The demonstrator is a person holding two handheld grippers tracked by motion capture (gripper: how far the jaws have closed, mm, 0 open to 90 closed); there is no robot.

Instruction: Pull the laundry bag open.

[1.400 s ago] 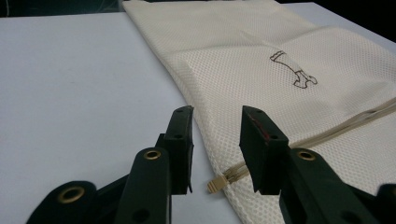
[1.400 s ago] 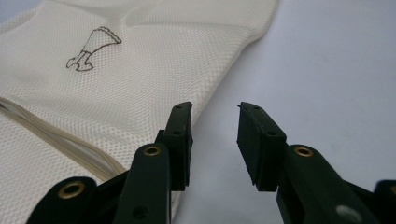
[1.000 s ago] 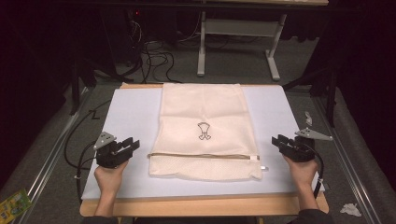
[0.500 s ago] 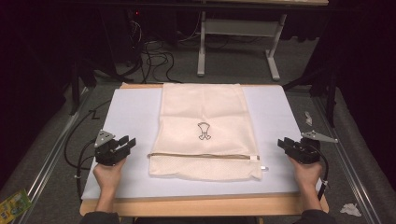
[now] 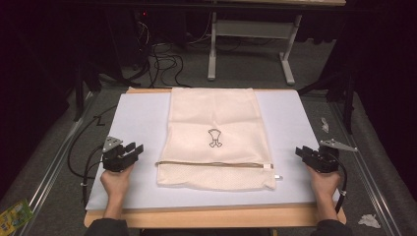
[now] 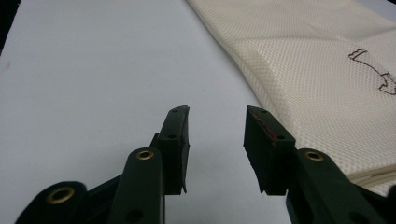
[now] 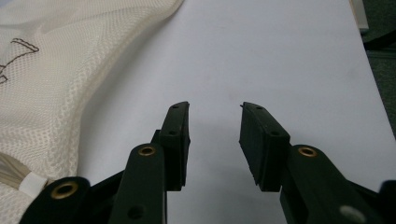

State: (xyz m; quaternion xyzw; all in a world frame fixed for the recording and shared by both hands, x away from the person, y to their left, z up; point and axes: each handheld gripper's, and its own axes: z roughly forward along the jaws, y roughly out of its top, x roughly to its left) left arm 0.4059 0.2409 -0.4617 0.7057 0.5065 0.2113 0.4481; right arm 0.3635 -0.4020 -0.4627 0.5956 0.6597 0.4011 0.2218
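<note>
A cream mesh laundry bag [image 5: 216, 137] lies flat in the middle of the white mat [image 5: 142, 118], with a small dark emblem on it and a zipper [image 5: 211, 163] running across near its front end. My left gripper [image 5: 135, 149] hovers low over the mat just left of the bag. It is open, its jaws have just been opening a little further, and nothing is between them [image 6: 217, 112]; the bag [image 6: 317, 70] lies to their right. My right gripper [image 5: 301, 151] sits right of the bag, open over bare mat [image 7: 215, 107], with the bag [image 7: 56, 70] to its left.
The mat covers a wooden table whose front edge [image 5: 211, 216] shows below it. Black cables [image 5: 162, 64] and a desk frame [image 5: 251, 39] stand on the floor behind. A white zipper tab [image 7: 31, 184] lies near my right gripper's left jaw.
Both grippers have sunk slightly toward the mat. The right one has drifted a little to the right, away from the bag. The bag has not moved.
</note>
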